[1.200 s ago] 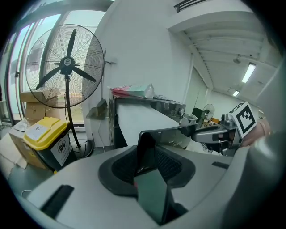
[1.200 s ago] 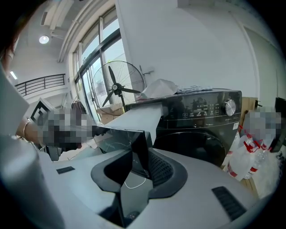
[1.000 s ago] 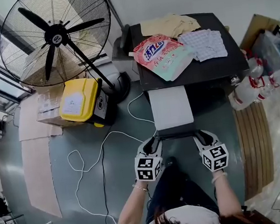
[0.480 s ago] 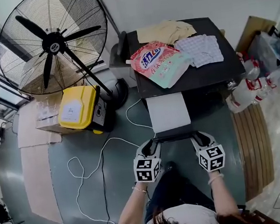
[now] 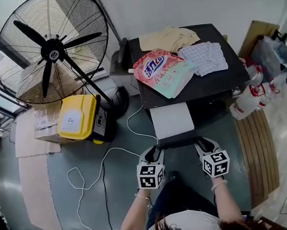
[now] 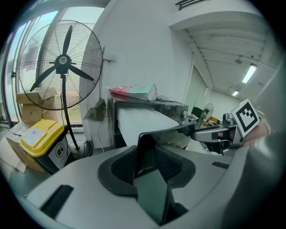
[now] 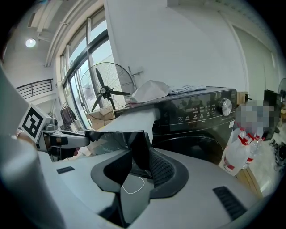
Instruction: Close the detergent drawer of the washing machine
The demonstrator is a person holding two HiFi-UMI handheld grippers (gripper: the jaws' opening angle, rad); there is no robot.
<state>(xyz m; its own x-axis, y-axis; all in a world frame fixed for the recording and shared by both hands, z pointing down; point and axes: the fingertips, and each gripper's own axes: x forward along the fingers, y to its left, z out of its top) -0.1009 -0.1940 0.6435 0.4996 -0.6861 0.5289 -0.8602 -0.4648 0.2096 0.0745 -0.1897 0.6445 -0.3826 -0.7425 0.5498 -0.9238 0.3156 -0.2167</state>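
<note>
The left claw (image 5: 155,152) and right claw (image 5: 203,143) hold detergent drawer (image 5: 171,120) corners.

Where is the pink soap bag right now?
In the head view, the pink soap bag lies atop the black washing machine, left of the checked cloth and just below the beige cloth.

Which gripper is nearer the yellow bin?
Left. The left gripper holds the drawer front at the end toward the yellow bin; the right gripper holds its far end.

White detergent drawer (image 5: 171,120), far out
</note>
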